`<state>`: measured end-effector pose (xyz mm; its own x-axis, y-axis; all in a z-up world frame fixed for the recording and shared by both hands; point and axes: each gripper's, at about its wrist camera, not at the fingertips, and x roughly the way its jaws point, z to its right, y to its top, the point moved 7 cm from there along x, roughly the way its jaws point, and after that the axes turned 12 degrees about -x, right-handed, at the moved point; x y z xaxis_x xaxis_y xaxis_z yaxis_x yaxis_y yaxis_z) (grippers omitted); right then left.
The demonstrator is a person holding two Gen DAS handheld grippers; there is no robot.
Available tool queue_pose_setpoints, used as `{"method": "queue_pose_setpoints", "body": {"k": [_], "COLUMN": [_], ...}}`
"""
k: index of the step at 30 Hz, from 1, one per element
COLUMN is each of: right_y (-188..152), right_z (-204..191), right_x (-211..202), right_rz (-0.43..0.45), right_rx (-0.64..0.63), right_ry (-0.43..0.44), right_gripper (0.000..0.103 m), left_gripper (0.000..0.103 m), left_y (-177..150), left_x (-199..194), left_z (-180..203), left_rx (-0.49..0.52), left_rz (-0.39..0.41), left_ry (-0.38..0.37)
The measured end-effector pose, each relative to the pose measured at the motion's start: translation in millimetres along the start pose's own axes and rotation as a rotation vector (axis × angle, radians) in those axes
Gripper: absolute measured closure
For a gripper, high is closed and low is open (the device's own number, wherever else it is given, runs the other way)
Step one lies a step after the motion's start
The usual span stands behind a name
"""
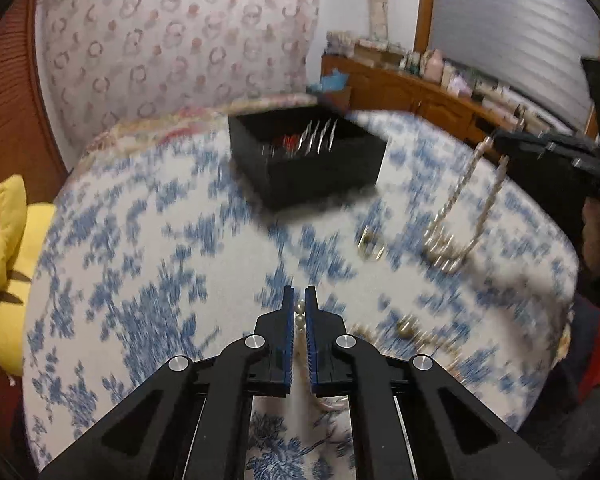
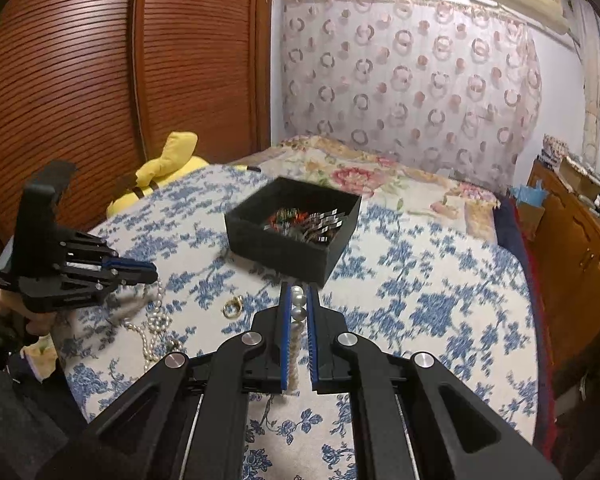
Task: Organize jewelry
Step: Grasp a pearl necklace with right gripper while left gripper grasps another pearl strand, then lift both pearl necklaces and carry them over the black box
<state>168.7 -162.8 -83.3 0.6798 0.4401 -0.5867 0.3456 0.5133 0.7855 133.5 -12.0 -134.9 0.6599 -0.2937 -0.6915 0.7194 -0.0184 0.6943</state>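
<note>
In the left wrist view my left gripper (image 1: 299, 294) is shut on a pearl strand (image 1: 299, 318), with two beads showing between the blue pads. My right gripper (image 1: 500, 140) hangs at the right with a loop of pearls (image 1: 456, 200) drooping to the bed. In the right wrist view the right gripper (image 2: 298, 290) is shut on pearl beads (image 2: 298, 306). The left gripper (image 2: 154, 273) sits low at the left over a heap of pearls (image 2: 156, 322). A gold ring (image 2: 233, 307) lies between them. The black jewelry box (image 2: 292, 228) stands beyond, open, with several pieces inside.
The work surface is a bed with a blue floral cover (image 2: 420, 280). A yellow plush toy (image 2: 168, 168) lies at its left edge by a wooden wardrobe (image 2: 80, 80). A wooden dresser (image 2: 580, 248) stands to the right. The ring (image 1: 370, 246) and box (image 1: 308, 156) appear blurred in the left view.
</note>
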Motion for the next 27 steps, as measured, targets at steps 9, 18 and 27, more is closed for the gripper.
{"method": "queue_pose_setpoints", "body": {"k": [9, 18, 27], "right_y": [35, 72, 106], "right_z": [4, 9, 20], "right_x": [-26, -40, -41], "right_rz": [0.072, 0.132, 0.179], "right_rx": [-0.034, -0.071, -0.081], "right_ry": [-0.028, -0.052, -0.064], "right_gripper": [0.095, 0.095, 0.095], "left_gripper": [0.099, 0.099, 0.099], "left_y": [66, 118, 156], "left_x": [-57, -79, -86], "left_z": [29, 43, 47], "left_rx": [0.026, 0.046, 0.044], "left_rz": [0.176, 0.255, 0.295], "left_ry": [-0.050, -0.066, -0.064]}}
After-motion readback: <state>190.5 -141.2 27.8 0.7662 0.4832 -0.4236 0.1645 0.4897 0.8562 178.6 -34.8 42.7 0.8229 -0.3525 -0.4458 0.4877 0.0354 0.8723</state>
